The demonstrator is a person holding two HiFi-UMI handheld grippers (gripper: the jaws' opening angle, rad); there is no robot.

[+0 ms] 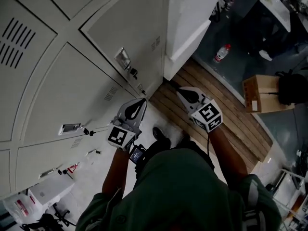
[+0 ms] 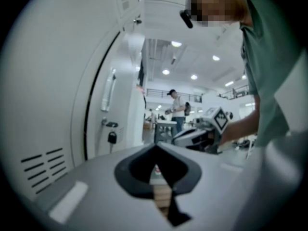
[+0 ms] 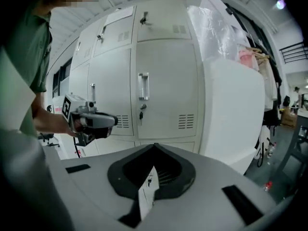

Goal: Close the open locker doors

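The grey lockers (image 1: 62, 81) fill the left of the head view, and every door I can see lies flush with its frame. My left gripper (image 1: 143, 101) hangs level close beside the lockers, jaws shut and empty. My right gripper (image 1: 180, 91) is further right over the wooden floor, also shut on nothing. In the right gripper view a closed door with a chrome handle (image 3: 143, 85) and a key lock faces my right gripper (image 3: 154, 146), and the left gripper (image 3: 91, 121) shows at left. In the left gripper view my left gripper (image 2: 156, 146) points along the locker fronts past a padlock (image 2: 111, 137).
A tall white cabinet (image 1: 190, 18) wrapped in plastic stands right of the lockers. On the floor beyond lie a water bottle (image 1: 221, 53), a cardboard box (image 1: 260, 93) and a black bag (image 1: 292, 88). A person (image 2: 177, 107) stands far down the room.
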